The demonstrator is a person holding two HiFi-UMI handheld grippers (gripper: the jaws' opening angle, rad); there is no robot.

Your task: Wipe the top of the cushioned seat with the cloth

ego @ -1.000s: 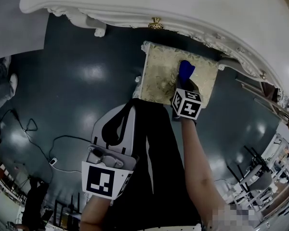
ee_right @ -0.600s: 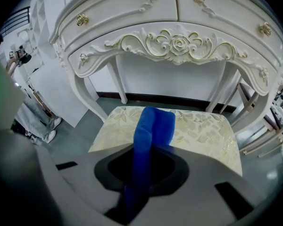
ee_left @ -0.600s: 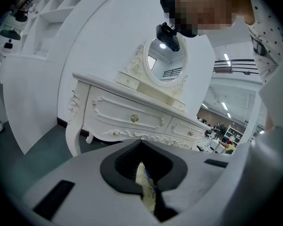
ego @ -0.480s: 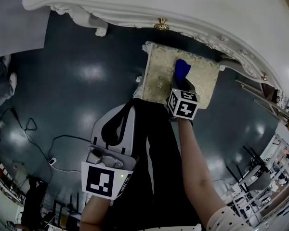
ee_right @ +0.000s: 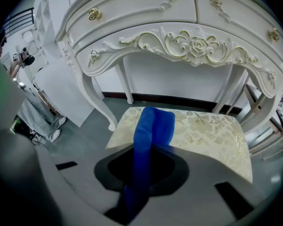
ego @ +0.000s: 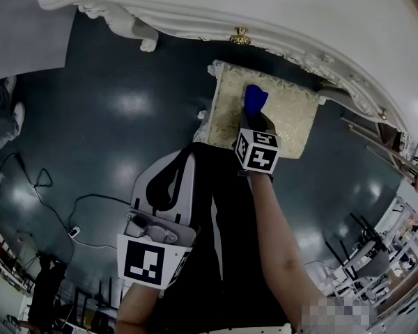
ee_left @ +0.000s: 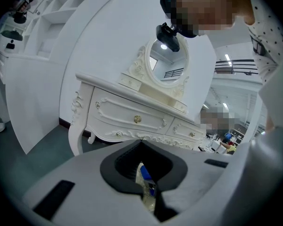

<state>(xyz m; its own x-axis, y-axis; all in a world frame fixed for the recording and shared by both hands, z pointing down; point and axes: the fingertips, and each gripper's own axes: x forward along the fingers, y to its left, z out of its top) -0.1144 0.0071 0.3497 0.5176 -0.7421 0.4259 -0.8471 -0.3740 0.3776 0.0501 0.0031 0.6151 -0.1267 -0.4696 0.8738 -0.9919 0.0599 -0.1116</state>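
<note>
The cushioned seat (ego: 292, 117) has a pale gold floral top and stands in front of a white dressing table (ego: 279, 19). My right gripper (ego: 256, 119) is over the seat's left half, shut on a blue cloth (ego: 253, 99) that drapes forward onto the cushion. In the right gripper view the blue cloth (ee_right: 150, 131) runs up from between the right gripper (ee_right: 140, 173) jaws and folds onto the seat (ee_right: 207, 133). My left gripper (ego: 171, 181) hangs low by the person's legs, away from the seat, jaws together and holding nothing. The left gripper (ee_left: 148, 192) shows only a thin slit.
The dressing table's (ee_right: 179, 27) curved legs and carved apron stand just behind the seat. The floor (ego: 111, 117) is dark and glossy. Cables (ego: 56, 207) lie on it at the left. Another person's legs and shoes (ee_right: 42, 121) stand to the left. Furniture clutter (ego: 376, 242) fills the right.
My right gripper has slid the blue cloth leftward across the seat top. The left gripper has stayed where it was.
</note>
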